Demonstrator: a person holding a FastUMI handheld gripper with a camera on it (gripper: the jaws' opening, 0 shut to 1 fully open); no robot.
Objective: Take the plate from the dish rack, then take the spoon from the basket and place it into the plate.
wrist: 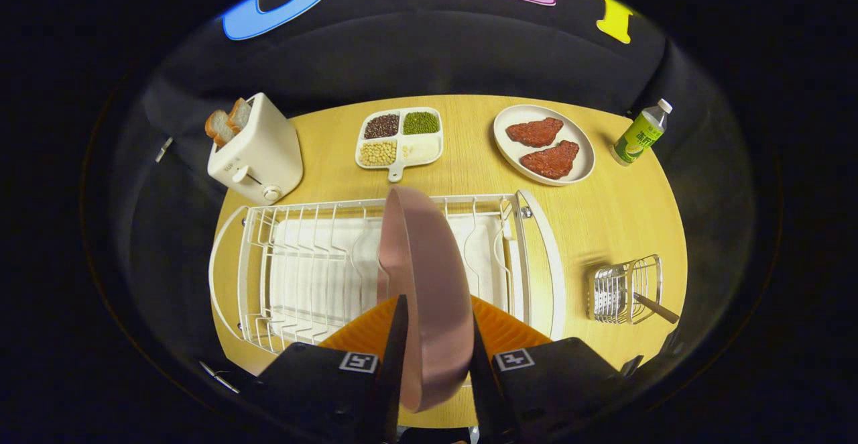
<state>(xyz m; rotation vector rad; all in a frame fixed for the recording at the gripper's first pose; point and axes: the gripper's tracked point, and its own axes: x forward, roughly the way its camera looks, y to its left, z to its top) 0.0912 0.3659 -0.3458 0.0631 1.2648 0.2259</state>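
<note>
The pink plate (425,283) stands on edge in the lower middle of the frame, clamped between the two fingers of the gripper (436,357), which press on its two faces near the lower rim. Its upper rim reaches up over the far rail of the white dish rack (295,263); whether its lower edge touches the rack's wires cannot be told. The rack (a wire frame over a white tray) spreads across the centre and left of the frame on the wooden table (603,223).

At the right, lower than the rack's end, sits a small wire basket (627,290), with the spoon (653,308) lying in it, its brown handle poking out toward the lower right.

Further up the frame, at upper left, a cream toaster (258,152) holds two slices of bread (228,122). In the upper middle is a white divided dish (400,139) with four kinds of beans and grains. Right of it, an oval plate (509,152) carries two red pieces of meat (543,145). At upper right, a green-labelled bottle (640,134) leans near the table's edge.
</note>
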